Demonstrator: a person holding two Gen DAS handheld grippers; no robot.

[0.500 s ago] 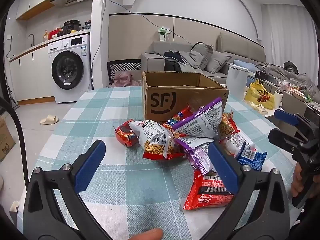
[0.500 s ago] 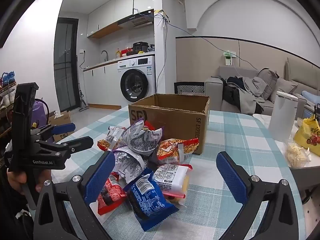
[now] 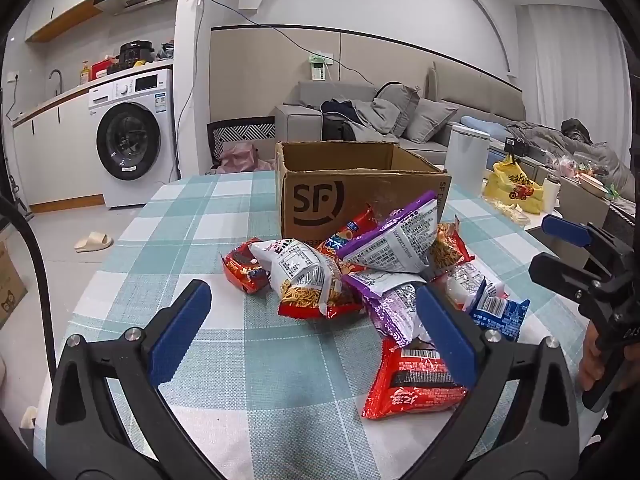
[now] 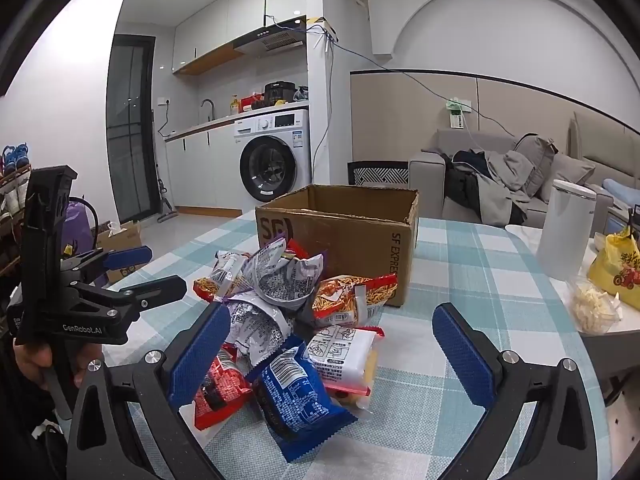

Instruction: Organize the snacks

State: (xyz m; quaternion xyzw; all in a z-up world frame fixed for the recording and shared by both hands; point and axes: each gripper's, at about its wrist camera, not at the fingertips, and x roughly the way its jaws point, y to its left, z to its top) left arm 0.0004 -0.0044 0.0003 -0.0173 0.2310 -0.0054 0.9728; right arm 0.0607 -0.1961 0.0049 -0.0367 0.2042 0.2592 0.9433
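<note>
- Round table under a teal-and-white checked cloth [image 3: 168,240] carries everything.
- Open brown cardboard box [image 4: 340,232] stands behind the pile, touching it.
- Heap of crinkly foil snack packets [image 3: 360,276]: likely light, soft, slippery and crushable; best pinched at a sealed edge.
- Left gripper [image 3: 312,332] and right gripper [image 4: 328,348] both gape wide, holding nothing.
- Blue foil packet [image 4: 296,396] lies nearest the right gripper.

Glossy, crinkled foil and plastic snack packets [image 3: 352,276] lie on a woven checked cloth [image 3: 168,240] beside a matt brown corrugated cardboard box [image 3: 352,192]. Both grippers [image 3: 312,328] [image 4: 328,352] are matt black plastic with bright metal screws [image 3: 132,334] and rough, finely textured blue pads [image 4: 200,356]. A smooth white plastic bin [image 4: 566,232] stands nearby.
</note>
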